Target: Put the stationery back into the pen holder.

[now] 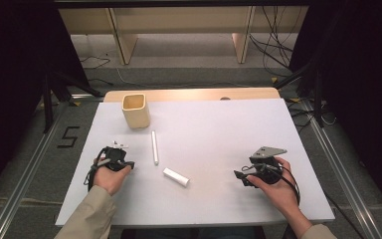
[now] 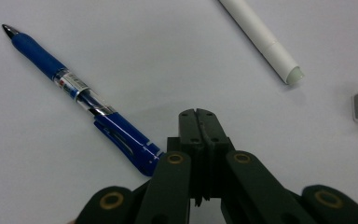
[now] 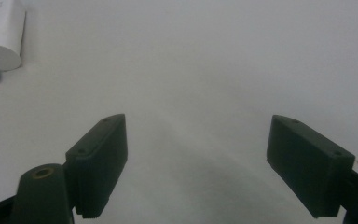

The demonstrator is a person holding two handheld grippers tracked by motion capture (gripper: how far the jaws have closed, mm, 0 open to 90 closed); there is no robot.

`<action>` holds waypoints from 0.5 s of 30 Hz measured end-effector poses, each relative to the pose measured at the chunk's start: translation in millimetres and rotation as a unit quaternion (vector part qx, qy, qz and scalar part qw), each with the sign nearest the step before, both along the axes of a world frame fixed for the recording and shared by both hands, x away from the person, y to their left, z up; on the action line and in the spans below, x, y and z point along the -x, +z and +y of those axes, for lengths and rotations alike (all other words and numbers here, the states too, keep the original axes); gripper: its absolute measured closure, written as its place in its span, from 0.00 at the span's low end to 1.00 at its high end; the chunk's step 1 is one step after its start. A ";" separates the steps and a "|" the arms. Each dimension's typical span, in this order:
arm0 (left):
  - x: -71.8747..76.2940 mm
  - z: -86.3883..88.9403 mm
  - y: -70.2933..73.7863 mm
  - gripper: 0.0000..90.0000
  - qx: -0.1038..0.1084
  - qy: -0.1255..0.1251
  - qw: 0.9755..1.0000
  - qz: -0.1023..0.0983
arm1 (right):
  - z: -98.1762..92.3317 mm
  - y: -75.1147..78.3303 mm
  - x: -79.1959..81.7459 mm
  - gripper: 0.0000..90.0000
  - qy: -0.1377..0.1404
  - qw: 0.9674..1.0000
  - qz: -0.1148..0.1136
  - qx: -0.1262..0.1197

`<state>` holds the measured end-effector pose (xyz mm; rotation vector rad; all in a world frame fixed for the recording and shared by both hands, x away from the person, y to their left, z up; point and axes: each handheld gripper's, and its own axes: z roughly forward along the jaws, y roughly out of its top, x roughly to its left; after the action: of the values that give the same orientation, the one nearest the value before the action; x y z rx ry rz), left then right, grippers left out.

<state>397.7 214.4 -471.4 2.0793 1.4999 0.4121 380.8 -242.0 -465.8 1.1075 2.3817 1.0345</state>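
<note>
Resting on the white desk [image 1: 219, 129], left claw [image 2: 199, 113] pressed together just beside a blue clear-barrelled pen [image 2: 81, 93], right claw [image 3: 196, 158] spread, empty.

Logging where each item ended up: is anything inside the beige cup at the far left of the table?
Nothing rises above the rim of the beige cup, and the visible inner wall looks bare. Its bottom is hidden by the near wall, so I cannot rule out something small lying there.

The left gripper [image 2: 196, 122] rests with jaws pressed together empty, while the right gripper [image 3: 196, 163] apparently lies jaws wide apart.
</note>
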 end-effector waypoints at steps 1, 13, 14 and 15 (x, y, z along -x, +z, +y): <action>0.4 -0.3 -0.3 1.00 -0.002 -0.003 1.000 0.001 | -0.1 -0.1 -0.1 0.23 0.001 1.000 0.000 0.001; 0.0 -1.3 -6.3 1.00 -0.015 -0.013 1.000 0.016 | 0.2 -0.2 -0.1 0.23 0.003 1.000 0.000 0.002; 0.0 -1.3 -6.6 1.00 -0.014 -0.012 1.000 0.017 | 0.2 -0.1 -0.1 0.23 0.002 1.000 0.000 0.001; -0.1 -1.1 -6.7 1.00 -0.014 -0.012 1.000 0.017 | 0.2 -0.1 -0.1 0.23 0.002 1.000 0.000 0.001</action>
<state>397.8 213.3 -478.1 2.1341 1.4951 0.3913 381.0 -241.8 -465.9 1.1018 2.3863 1.0329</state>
